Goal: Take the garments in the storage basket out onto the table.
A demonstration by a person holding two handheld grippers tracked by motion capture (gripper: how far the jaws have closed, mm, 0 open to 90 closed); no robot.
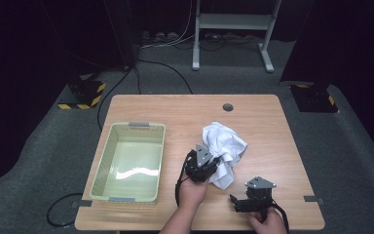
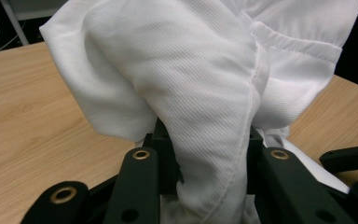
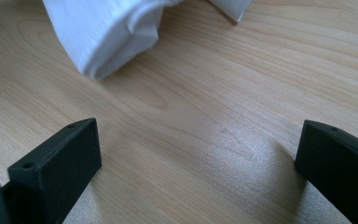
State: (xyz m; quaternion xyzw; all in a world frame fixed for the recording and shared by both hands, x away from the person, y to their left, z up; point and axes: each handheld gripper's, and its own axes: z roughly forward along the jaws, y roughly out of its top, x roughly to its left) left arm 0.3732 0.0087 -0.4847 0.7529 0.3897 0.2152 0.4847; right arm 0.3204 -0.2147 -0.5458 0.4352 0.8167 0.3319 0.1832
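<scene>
On the middle of the wooden table (image 1: 272, 141), a crumpled white cloth (image 1: 224, 146) lies bunched, and we have our left gripper (image 1: 205, 165) pushed into its near edge. In the left gripper view the jaws stand closed on a thick fold of the cloth (image 2: 205, 116), which rises out from between them and drapes above. Our right gripper (image 1: 241, 204) waits near the table's front edge, a little apart from the cloth; in the right gripper view its jaws stand wide apart over bare wood with nothing between them, a corner of the cloth (image 3: 107, 37) just ahead.

We judge the step in hand to be the pick-up: the cloth is gripped but mostly resting on the table. The next move likely calls for a lift, then a carry leftwards to the pale green basket (image 1: 102, 161), which sits empty near the left edge. Nothing stands between cloth and basket; the hanging tail may drag or catch on the basket's rim.
</scene>
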